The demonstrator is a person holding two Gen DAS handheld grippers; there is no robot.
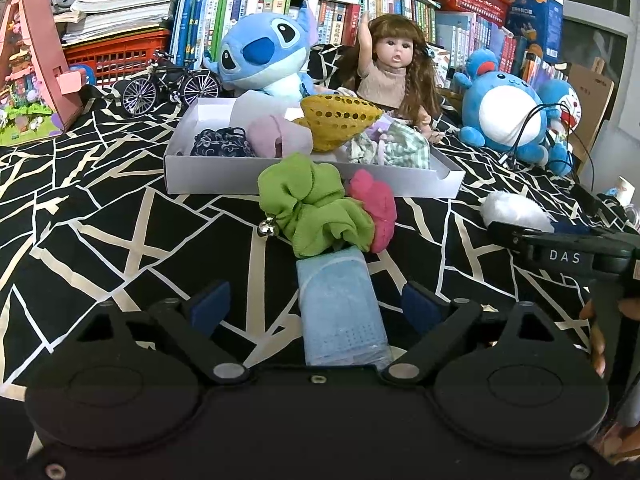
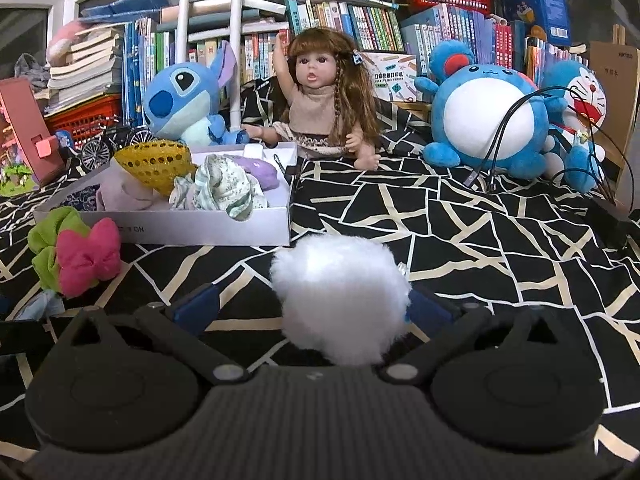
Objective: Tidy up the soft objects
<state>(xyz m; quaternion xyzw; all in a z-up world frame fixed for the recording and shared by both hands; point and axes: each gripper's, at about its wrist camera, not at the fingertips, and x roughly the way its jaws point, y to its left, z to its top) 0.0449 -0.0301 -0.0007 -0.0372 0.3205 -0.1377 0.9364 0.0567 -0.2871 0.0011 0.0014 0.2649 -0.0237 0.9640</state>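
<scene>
The left gripper (image 1: 316,304) has its fingers spread wide, either side of a pale blue face mask (image 1: 340,308) lying on the black patterned cloth (image 1: 120,216); neither pad touches it. The right gripper (image 2: 314,308) also has its fingers well apart, with a white fluffy pompom (image 2: 340,296) between them; the left pad stands clear of it, and whether the right pad touches it I cannot tell. Just beyond the mask lie a green scrunchie (image 1: 312,204) and a pink bow (image 1: 376,208), touching each other, in front of the white box (image 1: 312,184). That box already holds a dark floral piece (image 1: 220,142), a lilac piece (image 1: 280,136), a yellow mesh piece (image 1: 340,120) and a green checked piece (image 1: 400,146). By my reckoning the sorting is about half done: the mask, pompom, scrunchie and bow remain outside.
</scene>
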